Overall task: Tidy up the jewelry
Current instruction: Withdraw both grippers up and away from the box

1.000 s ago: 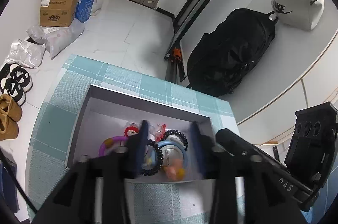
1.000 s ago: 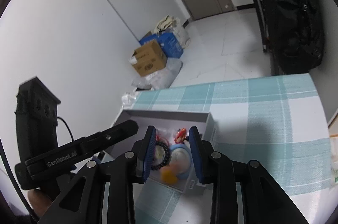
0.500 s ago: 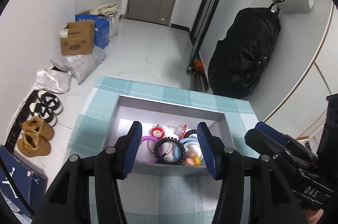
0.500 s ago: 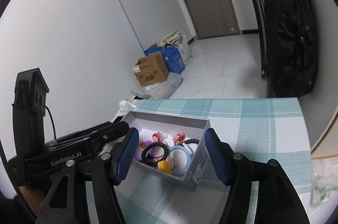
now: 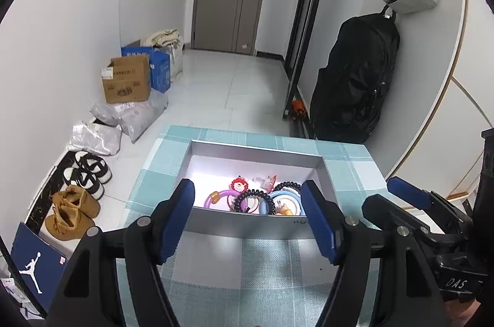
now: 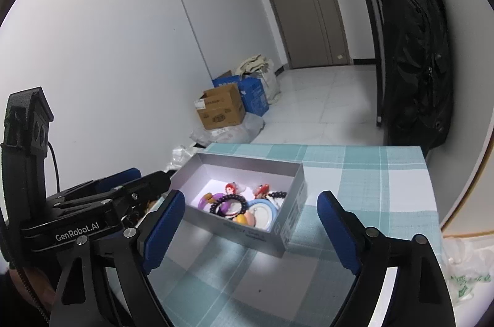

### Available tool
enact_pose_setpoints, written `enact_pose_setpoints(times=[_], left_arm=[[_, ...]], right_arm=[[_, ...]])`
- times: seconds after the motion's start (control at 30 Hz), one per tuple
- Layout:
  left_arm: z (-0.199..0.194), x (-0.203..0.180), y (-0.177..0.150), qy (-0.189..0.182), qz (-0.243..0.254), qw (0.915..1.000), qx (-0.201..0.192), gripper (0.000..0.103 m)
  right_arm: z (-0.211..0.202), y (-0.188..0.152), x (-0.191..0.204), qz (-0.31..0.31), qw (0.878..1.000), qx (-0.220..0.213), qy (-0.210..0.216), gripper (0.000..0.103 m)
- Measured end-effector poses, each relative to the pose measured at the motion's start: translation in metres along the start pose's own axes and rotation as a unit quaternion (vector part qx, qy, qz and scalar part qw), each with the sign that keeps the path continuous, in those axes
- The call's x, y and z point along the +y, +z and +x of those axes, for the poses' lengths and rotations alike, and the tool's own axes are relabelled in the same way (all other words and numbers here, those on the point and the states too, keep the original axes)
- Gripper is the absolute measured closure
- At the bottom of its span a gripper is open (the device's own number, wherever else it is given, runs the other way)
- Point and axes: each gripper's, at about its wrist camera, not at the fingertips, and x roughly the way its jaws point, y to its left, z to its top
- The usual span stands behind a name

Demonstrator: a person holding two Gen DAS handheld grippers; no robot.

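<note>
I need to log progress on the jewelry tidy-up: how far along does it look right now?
Looks nearly finished. Done: the black bead bracelet, purple ring and blue ring lie together inside the grey box on the checked tablecloth. In hand: nothing; the left gripper and right gripper have just been opening, jaws empty. Left: no loose jewelry shows outside the box.

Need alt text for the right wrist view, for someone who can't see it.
The right gripper, open and empty, hovers before a grey box of jewelry on a teal checked tablecloth. The left gripper is alongside.
</note>
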Motion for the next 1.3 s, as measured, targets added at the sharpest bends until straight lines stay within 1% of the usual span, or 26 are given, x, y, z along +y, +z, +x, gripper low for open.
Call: enact_pose_setpoints(times=[0.1, 0.2, 0.37, 0.6, 0.77, 1.17, 1.3], left_arm=[[-0.006, 0.000, -0.003, 0.004, -0.007, 0.9999, -0.008, 0.035], [-0.009, 0.000, -0.005, 0.001, -0.013, 0.9999, -0.008, 0.035], [-0.013, -0.003, -0.007, 0.004, -0.008, 0.9998, -0.015, 0.034], [-0.014, -0.005, -0.009, 0.004, -0.004, 0.9999, -0.015, 0.033], [-0.017, -0.007, -0.008, -0.003, -0.003, 0.9998, -0.019, 0.032], [-0.021, -0.012, -0.011, 0.007, 0.012, 0.9994, -0.032, 0.032], [-0.019, -0.012, -0.010, 0.007, 0.010, 0.9996, -0.027, 0.032]], right_arm=[[-0.008, -0.004, 0.004, -0.003, 1.000, -0.011, 0.005, 0.009], [-0.013, -0.006, 0.008, -0.009, 1.000, -0.018, 0.009, 0.007], [-0.019, -0.008, 0.013, -0.017, 0.999, -0.026, 0.001, 0.006], [-0.023, -0.011, 0.012, -0.014, 0.999, -0.029, -0.002, 0.005], [-0.022, -0.011, 0.011, -0.013, 0.999, -0.031, -0.004, 0.005], [-0.021, -0.010, 0.007, -0.009, 0.999, -0.034, -0.003, 0.005], [-0.020, -0.011, 0.008, -0.013, 0.999, -0.033, -0.003, 0.005]])
